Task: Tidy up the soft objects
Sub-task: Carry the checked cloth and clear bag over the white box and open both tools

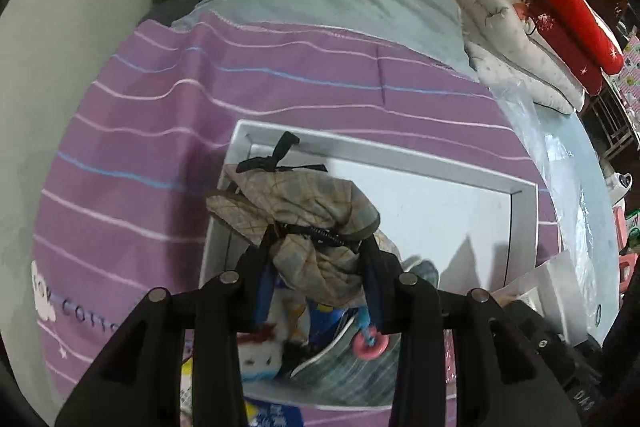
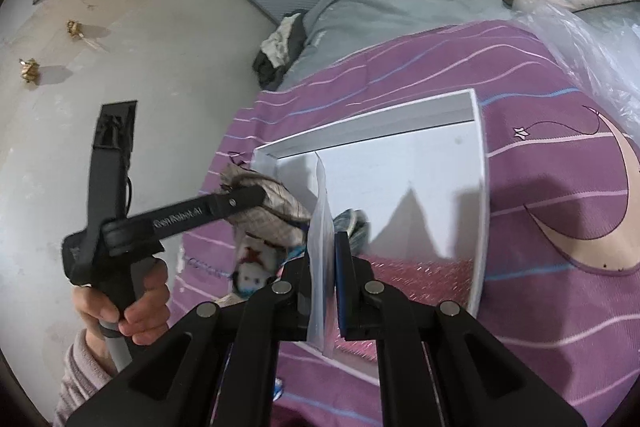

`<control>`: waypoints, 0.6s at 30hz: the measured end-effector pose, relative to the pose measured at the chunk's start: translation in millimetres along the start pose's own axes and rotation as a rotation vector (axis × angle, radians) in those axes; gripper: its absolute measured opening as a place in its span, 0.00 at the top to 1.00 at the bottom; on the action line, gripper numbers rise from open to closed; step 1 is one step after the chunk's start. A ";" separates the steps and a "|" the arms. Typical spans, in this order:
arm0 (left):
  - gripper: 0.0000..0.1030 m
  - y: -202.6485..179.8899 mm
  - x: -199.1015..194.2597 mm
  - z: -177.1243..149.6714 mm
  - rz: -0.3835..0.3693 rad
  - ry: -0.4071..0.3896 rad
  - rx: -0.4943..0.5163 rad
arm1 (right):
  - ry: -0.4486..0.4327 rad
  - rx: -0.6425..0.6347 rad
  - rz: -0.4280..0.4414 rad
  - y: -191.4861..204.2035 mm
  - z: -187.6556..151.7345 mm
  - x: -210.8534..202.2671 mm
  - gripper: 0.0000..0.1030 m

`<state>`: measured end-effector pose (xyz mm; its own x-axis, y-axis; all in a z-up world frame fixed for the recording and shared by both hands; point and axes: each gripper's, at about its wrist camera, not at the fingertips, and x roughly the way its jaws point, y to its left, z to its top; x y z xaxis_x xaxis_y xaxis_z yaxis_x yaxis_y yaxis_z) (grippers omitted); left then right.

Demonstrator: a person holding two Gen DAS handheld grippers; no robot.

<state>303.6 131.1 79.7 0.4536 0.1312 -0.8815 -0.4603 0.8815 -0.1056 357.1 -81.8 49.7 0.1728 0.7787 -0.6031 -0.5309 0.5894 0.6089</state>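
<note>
Steeply tilted, left fingers (image 1: 316, 247) clamp plaid pouch (image 1: 296, 203) over white box (image 1: 520, 219), right fingers (image 2: 324, 251) pinch plastic sheet (image 2: 320, 227)

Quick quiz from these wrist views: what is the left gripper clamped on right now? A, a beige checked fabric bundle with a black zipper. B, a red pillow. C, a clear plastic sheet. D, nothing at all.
A: the left gripper has its fingers pressed on either side of the beige checked fabric bundle, held over the white box; the right gripper pinches the clear plastic sheet.
</note>
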 end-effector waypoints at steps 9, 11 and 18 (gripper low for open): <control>0.62 -17.9 36.9 13.2 0.043 0.057 0.018 | -0.082 0.000 -0.091 -12.9 3.4 17.4 0.95; 0.62 -17.8 36.4 16.6 0.075 0.062 0.002 | -0.113 0.000 -0.094 -15.2 6.9 20.4 0.95; 0.56 -8.7 42.0 25.8 0.077 0.052 -0.059 | -0.175 0.104 -0.019 -26.0 18.7 35.5 0.94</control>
<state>346.4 140.7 55.5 0.3758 0.1726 -0.9105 -0.5368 0.8414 -0.0620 392.5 -65.5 22.1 0.3283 0.7873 -0.5219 -0.4393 0.6164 0.6535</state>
